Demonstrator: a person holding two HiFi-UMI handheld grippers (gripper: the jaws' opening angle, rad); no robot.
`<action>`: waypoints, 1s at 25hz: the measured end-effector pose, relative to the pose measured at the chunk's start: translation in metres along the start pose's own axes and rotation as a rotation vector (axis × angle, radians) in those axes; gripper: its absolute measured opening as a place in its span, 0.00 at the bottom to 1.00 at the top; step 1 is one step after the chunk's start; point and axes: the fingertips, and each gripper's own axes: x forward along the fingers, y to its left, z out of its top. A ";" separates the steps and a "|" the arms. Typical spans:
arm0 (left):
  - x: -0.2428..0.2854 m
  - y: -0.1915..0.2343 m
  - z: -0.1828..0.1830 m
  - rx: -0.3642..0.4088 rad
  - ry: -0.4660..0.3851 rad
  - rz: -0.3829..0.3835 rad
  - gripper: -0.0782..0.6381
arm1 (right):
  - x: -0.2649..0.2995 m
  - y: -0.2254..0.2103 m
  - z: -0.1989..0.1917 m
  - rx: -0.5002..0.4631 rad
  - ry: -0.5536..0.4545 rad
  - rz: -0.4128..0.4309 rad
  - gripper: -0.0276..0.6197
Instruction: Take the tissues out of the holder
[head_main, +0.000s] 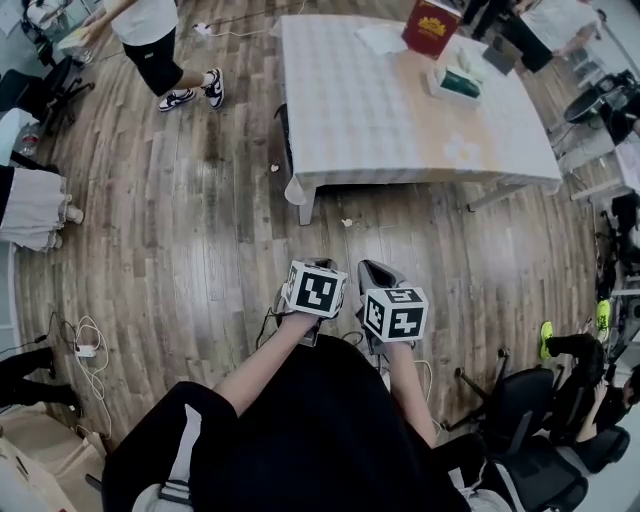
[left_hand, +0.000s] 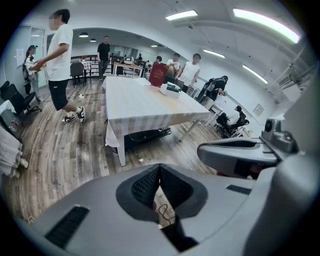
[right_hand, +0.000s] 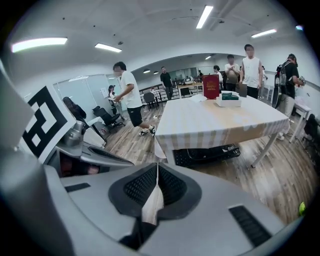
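The tissue holder (head_main: 455, 80), a green and white box with a tissue sticking up, stands on the far right part of the checked-cloth table (head_main: 360, 130), next to a red box (head_main: 432, 27). It also shows in the left gripper view as the tissue holder (left_hand: 171, 89) and in the right gripper view as the tissue holder (right_hand: 229, 99). Both grippers hang over the wooden floor, well short of the table. My left gripper (head_main: 320, 264) is shut with nothing in it, its tips meeting (left_hand: 159, 168). My right gripper (head_main: 376, 268) is beside it, also shut and empty (right_hand: 157, 167).
A person in a white shirt (head_main: 150, 40) stands on the floor left of the table, and others stand behind it (right_hand: 247, 67). Office chairs (head_main: 520, 410) sit at the lower right. Cables and a power strip (head_main: 85, 350) lie at the left. A black object (left_hand: 147, 134) lies under the table.
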 end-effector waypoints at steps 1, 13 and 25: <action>0.001 0.003 0.004 0.004 0.003 -0.002 0.12 | 0.003 -0.002 0.003 0.011 -0.002 -0.004 0.07; 0.045 -0.021 0.029 0.086 0.056 -0.111 0.12 | 0.004 -0.041 0.013 0.152 -0.036 -0.035 0.06; 0.075 -0.033 0.069 0.133 0.071 -0.129 0.12 | 0.033 -0.074 0.039 0.147 -0.029 0.035 0.07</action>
